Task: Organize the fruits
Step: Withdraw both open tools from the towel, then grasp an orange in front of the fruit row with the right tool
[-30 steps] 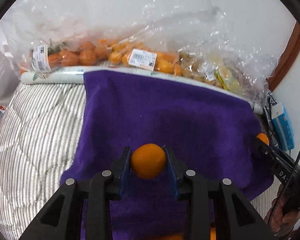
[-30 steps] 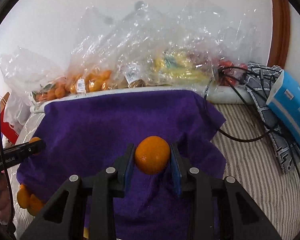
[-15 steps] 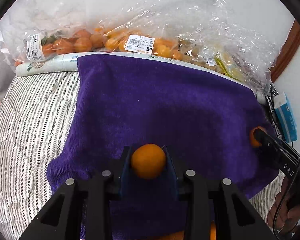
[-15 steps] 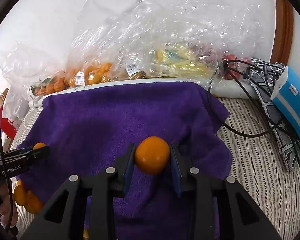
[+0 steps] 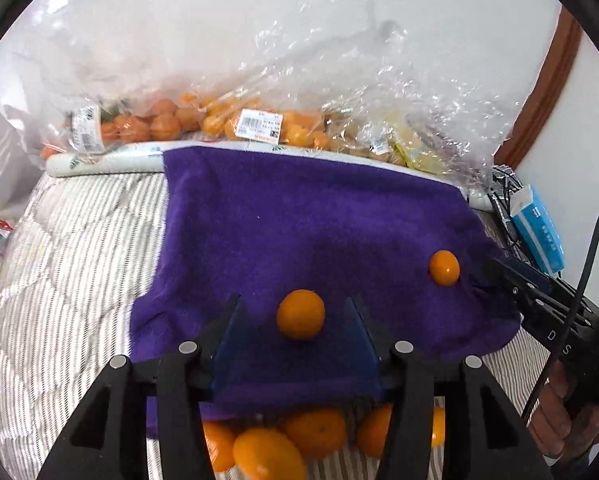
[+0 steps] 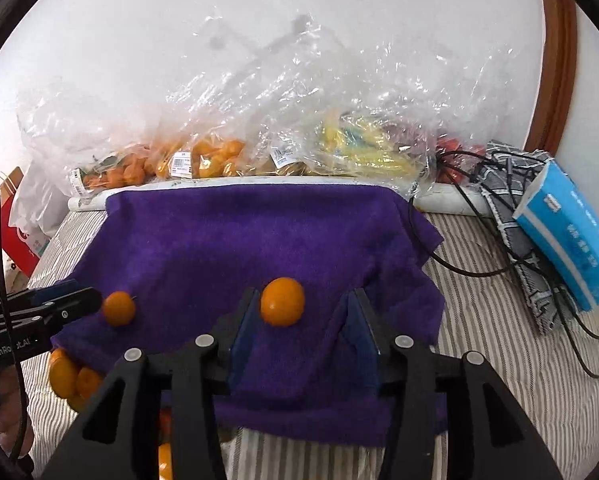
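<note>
Both claws are standing wide, gripping nothing. Left gripper (image 5: 299, 316) is framing one orange (image 5: 300, 313) lying mid-frame on the purple towel (image 5: 299, 220); right gripper (image 6: 301, 312) is framing another orange (image 6: 282, 301) at center.

Ahead of the left gripper (image 5: 295, 322) the purple towel (image 5: 299, 220) was a matt, fuzzy terry cloth. The orange (image 5: 300, 314) lying on it between the blue fingers (image 5: 228, 330) had a smooth, faintly glossy peel, as did the second orange (image 5: 444, 267) off to the right. The fingers looked like translucent blue plastic, the gripper frame matt black plastic with small shiny metal pins. To the left, the bed cover (image 5: 75, 256) was a quilted, striped cloth. Beyond the towel, crinkled glossy clear plastic bags (image 5: 339, 92) lay with paper labels. Right of the right gripper (image 6: 303, 320), the blue tissue pack (image 6: 567, 236) wore slick plastic wrap.
</note>
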Demonstrator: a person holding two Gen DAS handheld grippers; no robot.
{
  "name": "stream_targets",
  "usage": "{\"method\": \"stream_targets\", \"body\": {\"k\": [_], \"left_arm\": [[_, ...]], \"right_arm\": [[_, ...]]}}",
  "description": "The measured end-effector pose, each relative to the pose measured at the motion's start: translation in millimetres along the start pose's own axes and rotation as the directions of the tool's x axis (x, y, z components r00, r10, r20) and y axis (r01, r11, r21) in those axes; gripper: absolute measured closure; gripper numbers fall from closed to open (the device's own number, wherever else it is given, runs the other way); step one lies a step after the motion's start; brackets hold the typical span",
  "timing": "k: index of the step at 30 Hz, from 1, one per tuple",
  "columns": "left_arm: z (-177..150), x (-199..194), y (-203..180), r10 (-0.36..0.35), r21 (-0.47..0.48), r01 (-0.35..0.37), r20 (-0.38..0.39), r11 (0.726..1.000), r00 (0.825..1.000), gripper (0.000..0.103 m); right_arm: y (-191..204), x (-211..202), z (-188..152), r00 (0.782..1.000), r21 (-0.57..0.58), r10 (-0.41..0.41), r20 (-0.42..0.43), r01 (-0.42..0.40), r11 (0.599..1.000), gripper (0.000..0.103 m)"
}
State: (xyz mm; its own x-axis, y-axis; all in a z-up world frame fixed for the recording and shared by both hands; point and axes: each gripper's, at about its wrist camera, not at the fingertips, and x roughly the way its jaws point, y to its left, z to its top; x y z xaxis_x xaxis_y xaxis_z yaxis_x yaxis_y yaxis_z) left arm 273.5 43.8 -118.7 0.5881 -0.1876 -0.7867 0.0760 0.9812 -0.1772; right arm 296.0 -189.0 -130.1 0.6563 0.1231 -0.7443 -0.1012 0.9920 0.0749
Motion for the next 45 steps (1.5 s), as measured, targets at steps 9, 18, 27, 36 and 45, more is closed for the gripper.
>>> {"method": "stream_targets", "body": {"k": [9,18,27,36,45], "left_arm": [[-23.0,-25.4,9.4,0.007,0.018,-0.007,0.009,1.0,1.0,0.048],[-54.7,-39.6,32.9,0.063,0.029,-0.063,0.005,0.998,0.998,0.045],[-67.9,-49.0,52.4,0.054,0.027,-0.055,0.032,0.998,0.998,0.04],[-76.6,-43.1,61.1,0.069,0.019,-0.069,-0.005,0.997,0.998,0.04],[-89.7,-46.5,68.5,0.104,-0.026,-0.105,-0.038,0.994,0.994,0.04]], "right_arm": [[19.4,-34.3,-23.5,0.999,0.003,-0.004,0.035,0.004,1.0,0.049],[44.1,-40.2,-46.3,0.999,0.027,0.046,-0.015,-0.046,0.999,0.049],[79.2,-26.1,-76.4,0.993,0.004,0.097,-0.061,-0.097,0.995,0.049],[89.3,-28.5,-85.3,0.988,-0.002,0.132,-0.075,-0.133,0.991,0.049],[93.8,-39.4,-96.6,0.986,-0.054,0.144,-0.084,-0.149,0.987,0.049]]}}
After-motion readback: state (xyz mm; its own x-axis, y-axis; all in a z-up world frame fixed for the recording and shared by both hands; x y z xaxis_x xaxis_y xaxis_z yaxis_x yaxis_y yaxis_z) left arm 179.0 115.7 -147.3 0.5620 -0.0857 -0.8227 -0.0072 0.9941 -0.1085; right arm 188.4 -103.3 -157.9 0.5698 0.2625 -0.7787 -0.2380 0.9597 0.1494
